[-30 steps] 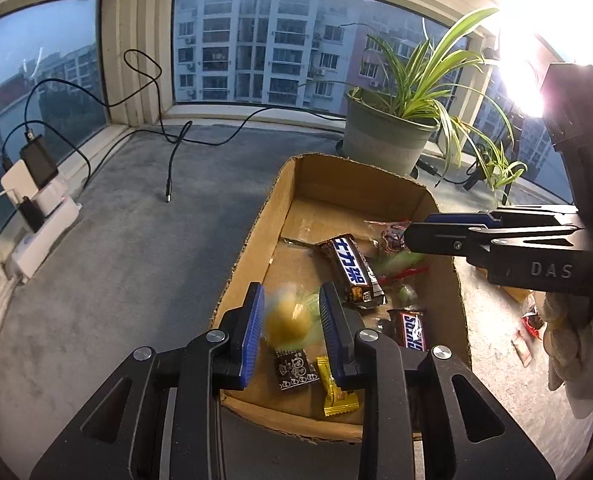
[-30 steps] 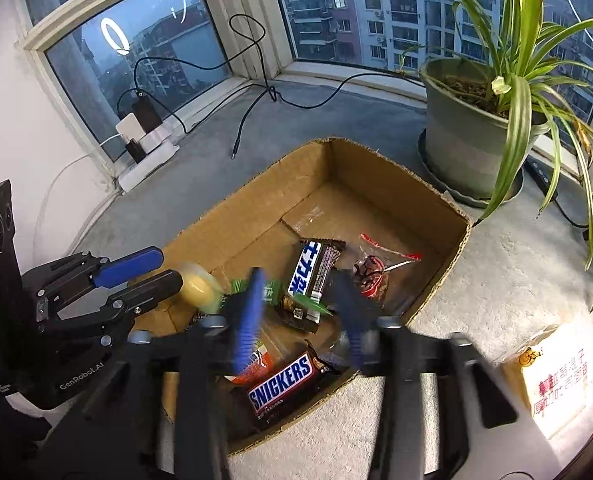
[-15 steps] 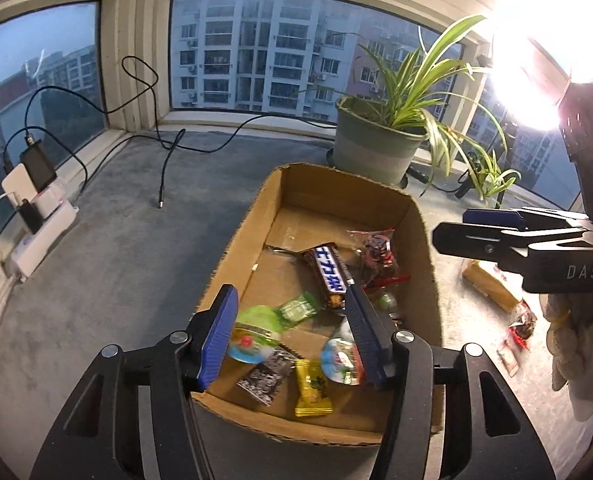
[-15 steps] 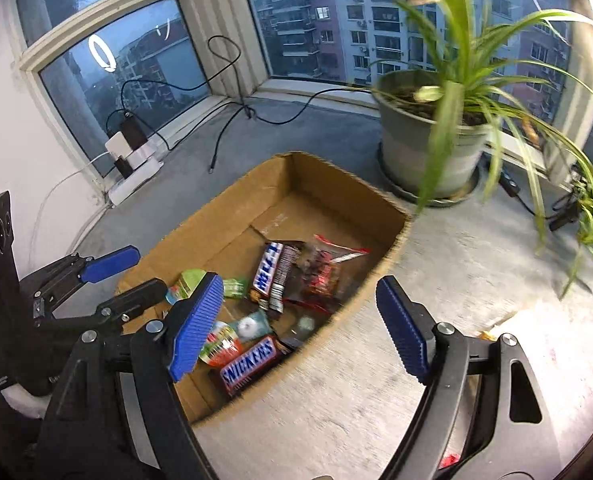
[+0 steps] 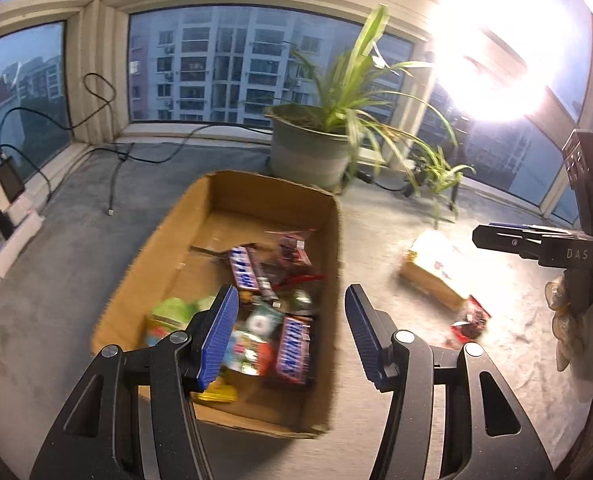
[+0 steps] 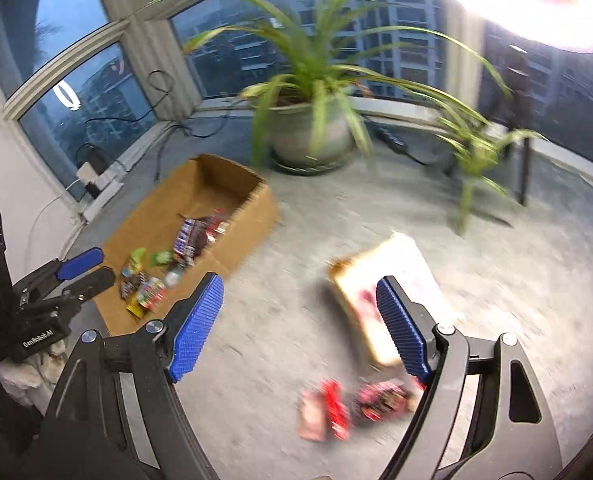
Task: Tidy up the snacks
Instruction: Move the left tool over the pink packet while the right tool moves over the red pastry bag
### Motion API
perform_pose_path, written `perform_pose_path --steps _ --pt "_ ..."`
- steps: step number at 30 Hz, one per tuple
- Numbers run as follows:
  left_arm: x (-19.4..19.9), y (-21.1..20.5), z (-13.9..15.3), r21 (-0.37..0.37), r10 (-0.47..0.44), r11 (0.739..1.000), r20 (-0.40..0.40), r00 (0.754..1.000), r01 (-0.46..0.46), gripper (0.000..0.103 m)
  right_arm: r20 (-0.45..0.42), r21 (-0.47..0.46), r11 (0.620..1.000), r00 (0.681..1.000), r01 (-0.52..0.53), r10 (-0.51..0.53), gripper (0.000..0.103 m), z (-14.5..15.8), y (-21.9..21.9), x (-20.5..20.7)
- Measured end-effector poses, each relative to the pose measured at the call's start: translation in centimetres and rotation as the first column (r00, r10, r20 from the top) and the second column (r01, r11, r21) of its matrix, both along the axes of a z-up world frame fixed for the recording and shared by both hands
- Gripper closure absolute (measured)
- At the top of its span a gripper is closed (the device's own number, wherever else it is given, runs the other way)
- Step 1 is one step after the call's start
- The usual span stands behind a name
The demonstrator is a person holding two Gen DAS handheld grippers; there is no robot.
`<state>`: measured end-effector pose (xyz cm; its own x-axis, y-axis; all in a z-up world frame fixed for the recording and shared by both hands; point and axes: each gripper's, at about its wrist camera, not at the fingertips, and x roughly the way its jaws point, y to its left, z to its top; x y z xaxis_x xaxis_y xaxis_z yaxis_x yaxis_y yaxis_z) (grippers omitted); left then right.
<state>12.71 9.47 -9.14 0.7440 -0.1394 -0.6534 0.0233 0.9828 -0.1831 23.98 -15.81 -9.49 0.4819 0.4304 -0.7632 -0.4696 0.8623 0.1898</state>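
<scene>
A brown cardboard box [image 5: 272, 192] on the grey floor holds several snacks: a Snickers bar [image 5: 294, 350], a blue and white bar [image 5: 244, 268] and green packets [image 5: 172, 312]. My left gripper [image 5: 292, 332] hangs open and empty over the box's near right corner. My right gripper [image 6: 300, 320] is open and empty above bare floor, right of the box [image 6: 248, 220]. Just beyond its right finger lies a tan snack carton [image 6: 376, 264], with blurred red wrappers [image 6: 336, 404] nearer me. The left view shows the carton [image 5: 432, 276] and wrappers [image 5: 470, 322] below the right gripper [image 5: 484, 235].
A potted spider plant [image 6: 312, 140] stands behind the box, with a smaller plant [image 6: 476, 160] to its right. Cables and a power strip [image 5: 12, 220] lie along the window wall at left. A gloved hand [image 5: 576, 328] holds the right gripper.
The left gripper opened, dropped a yellow round snack into the box and drew back to the right. The right gripper opened and swung right, away from the box towards the carton and wrappers.
</scene>
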Motion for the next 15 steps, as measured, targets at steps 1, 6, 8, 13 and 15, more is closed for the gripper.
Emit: perform_pose_path --steps 1,6,8,13,15 --pt "-0.1 -0.5 0.0 -0.002 -0.004 1.000 0.000 1.000 0.004 0.048 -0.005 0.000 1.000 1.000 0.008 -0.008 0.022 -0.1 -0.8 -0.1" --pt "-0.2 -3.6 -0.5 -0.023 -0.039 0.999 -0.014 0.999 0.039 0.048 -0.038 -0.013 0.999 0.999 0.036 -0.037 0.022 -0.9 -4.7 -0.7" --pt "-0.2 -4.6 -0.7 -0.026 -0.049 0.998 -0.019 0.999 0.049 0.048 -0.052 -0.021 0.999 0.998 0.042 -0.043 0.022 -1.3 -6.0 -0.9" --pt "-0.6 -7.9 -1.5 -0.041 -0.080 0.996 -0.038 0.996 0.078 0.048 -0.084 -0.027 1.000 0.996 0.013 -0.016 0.022 -2.1 -7.8 -1.3" --pt "-0.8 -9.0 -1.9 -0.044 -0.087 0.995 -0.046 0.995 0.085 0.048 -0.089 -0.041 0.999 0.996 -0.015 0.012 0.025 -2.6 -8.0 -1.6"
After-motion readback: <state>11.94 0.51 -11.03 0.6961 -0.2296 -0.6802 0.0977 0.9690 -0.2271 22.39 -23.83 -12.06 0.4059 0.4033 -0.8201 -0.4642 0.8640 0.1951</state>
